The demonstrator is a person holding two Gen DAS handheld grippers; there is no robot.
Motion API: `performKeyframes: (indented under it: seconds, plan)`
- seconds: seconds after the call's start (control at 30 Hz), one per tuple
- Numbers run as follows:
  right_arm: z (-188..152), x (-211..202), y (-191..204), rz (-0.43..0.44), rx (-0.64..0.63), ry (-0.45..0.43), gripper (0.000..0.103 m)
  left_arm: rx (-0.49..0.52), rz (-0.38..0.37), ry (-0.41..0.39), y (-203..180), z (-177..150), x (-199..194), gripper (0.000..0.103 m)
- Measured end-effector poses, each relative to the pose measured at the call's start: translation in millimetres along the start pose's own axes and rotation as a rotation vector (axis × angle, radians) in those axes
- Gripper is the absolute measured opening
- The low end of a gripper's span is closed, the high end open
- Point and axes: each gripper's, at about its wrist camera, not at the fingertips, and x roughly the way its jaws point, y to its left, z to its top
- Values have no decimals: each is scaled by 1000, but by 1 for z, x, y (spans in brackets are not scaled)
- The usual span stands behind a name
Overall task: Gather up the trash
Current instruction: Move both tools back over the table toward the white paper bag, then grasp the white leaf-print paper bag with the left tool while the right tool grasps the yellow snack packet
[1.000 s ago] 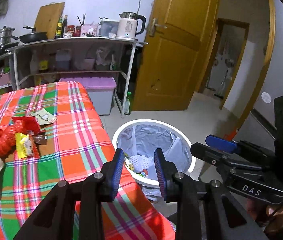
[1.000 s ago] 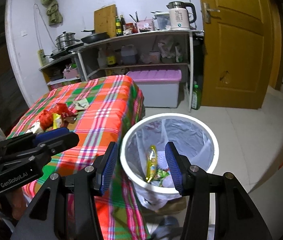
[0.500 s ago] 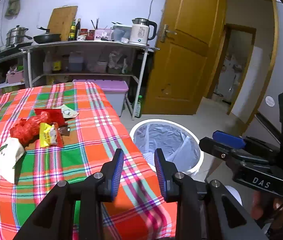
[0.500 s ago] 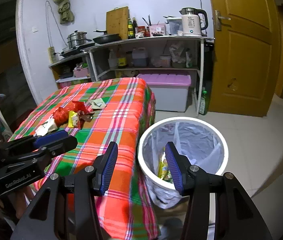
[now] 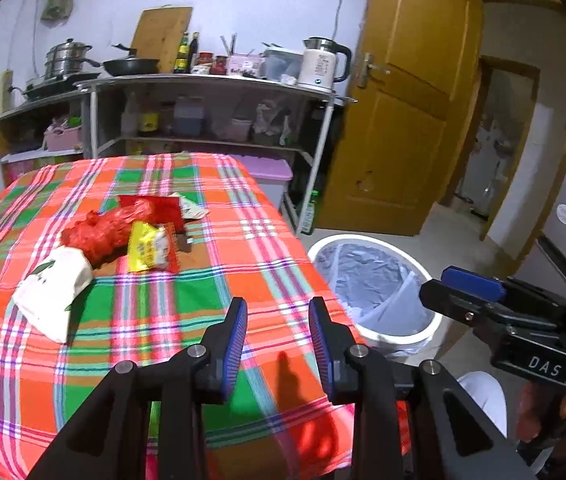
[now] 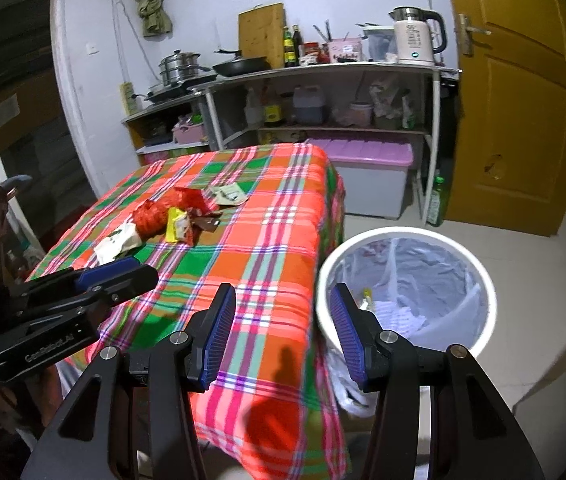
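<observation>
Trash lies in a heap on the plaid tablecloth (image 5: 163, 292): a red plastic bag (image 5: 103, 232), a yellow snack wrapper (image 5: 147, 248), a white paper packet (image 5: 55, 292), a flat red wrapper (image 5: 155, 206) and a small pale wrapper (image 5: 191, 210). The same heap shows in the right wrist view, with the yellow snack wrapper (image 6: 177, 228) in it. A white bin (image 6: 479, 280) lined with a plastic bag stands on the floor right of the table, with some trash inside. My left gripper (image 5: 277, 320) is open and empty over the table's near part. My right gripper (image 6: 283, 320) is open and empty near the table's corner, beside the bin.
A metal shelf unit (image 5: 211, 92) with a kettle (image 5: 319, 66), pots, a pan and bottles stands behind the table. A purple-lidded storage box (image 6: 371, 172) sits under it. A yellow wooden door (image 5: 407, 120) is to the right. Tiled floor lies around the bin (image 5: 435, 320).
Both grippers have moved left, away from above the bin and over the table. The trash heap now sits closer to the middle of both views. Neither jaw gap has changed.
</observation>
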Motion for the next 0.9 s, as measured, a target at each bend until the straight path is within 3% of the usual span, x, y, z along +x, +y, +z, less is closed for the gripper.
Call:
performKeyframes:
  seconds: [0.33, 0.47, 0.7, 0.9]
  plan:
    - [5, 27, 24, 60, -33, 37, 50, -65, 77, 16, 45, -7, 0, 31]
    - [8, 35, 30, 77, -40, 44, 50, -85, 100, -1, 65, -6, -4, 49]
    - [14, 53, 43, 106, -53, 62, 50, -125, 189, -37, 106, 1, -11, 49]
    - [19, 67, 55, 139, -64, 77, 50, -131, 254, -45, 138, 5, -9, 59]
